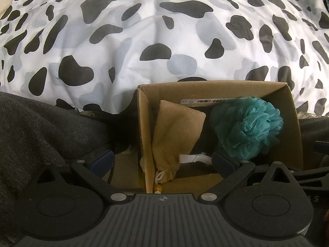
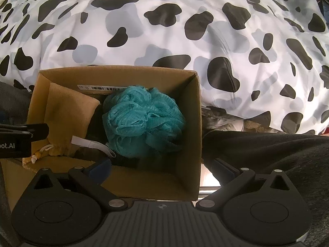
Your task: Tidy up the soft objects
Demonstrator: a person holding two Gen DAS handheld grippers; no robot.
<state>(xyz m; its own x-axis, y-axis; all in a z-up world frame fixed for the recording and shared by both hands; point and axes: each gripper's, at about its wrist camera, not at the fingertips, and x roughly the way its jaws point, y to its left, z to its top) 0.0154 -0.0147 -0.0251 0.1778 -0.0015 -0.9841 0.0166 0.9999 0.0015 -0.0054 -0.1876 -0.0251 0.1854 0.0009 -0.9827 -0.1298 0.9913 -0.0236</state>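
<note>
Both your grippers stand spread wide and empty: the left gripper (image 1: 162, 160) straddles the cardboard box's (image 2: 195, 111) left wall, the right gripper (image 2: 162, 166) its right wall; inside lie the teal mesh pouf (image 2: 141, 121) and tan drawstring pouch (image 1: 174, 127), on the cow-print bedding (image 2: 164, 30)

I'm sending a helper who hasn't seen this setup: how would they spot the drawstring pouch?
Find the open cardboard box sitting against the cow-print bedding. Inside, along its left wall, leans the tan drawstring pouch, its white cord at the near end. Its neighbour, the teal mesh bath pouf, is ruffled and round; the pouch is flat, smooth fabric.
</note>
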